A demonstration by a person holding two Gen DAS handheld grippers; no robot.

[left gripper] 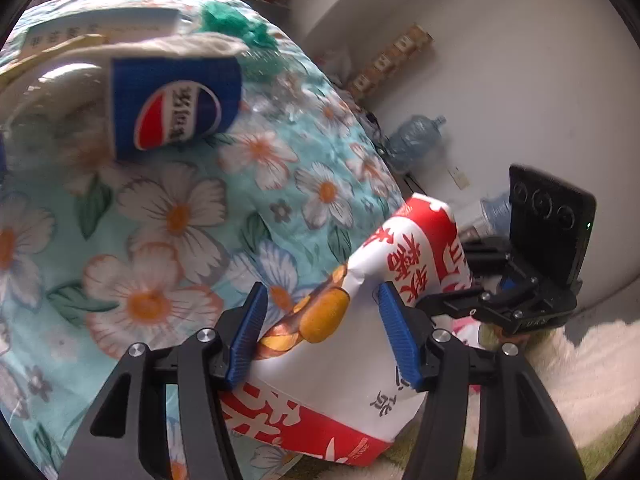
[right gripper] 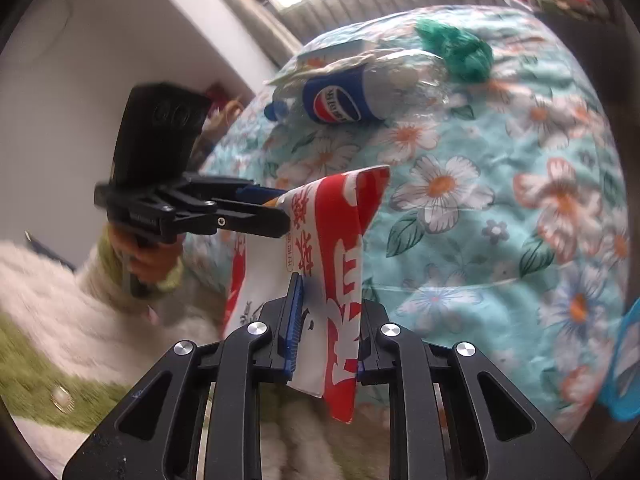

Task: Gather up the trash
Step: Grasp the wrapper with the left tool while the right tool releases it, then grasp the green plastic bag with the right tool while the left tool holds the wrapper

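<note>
From the left wrist we see our left gripper (left gripper: 320, 332) with its blue pads spread on either side of a crinkled red-and-white snack bag (left gripper: 360, 344); we cannot tell whether they touch it. The bag hangs over the edge of a turquoise flowered bedspread (left gripper: 168, 216). A blue-labelled plastic cola bottle (left gripper: 176, 106) lies farther up the bedspread.

From the right wrist, our right gripper (right gripper: 326, 336) is clamped on the same bag's lower end. The left gripper reaches the bag's upper part from the left. The bottle lies beyond, near a green crumpled wad (right gripper: 456, 50).
</note>
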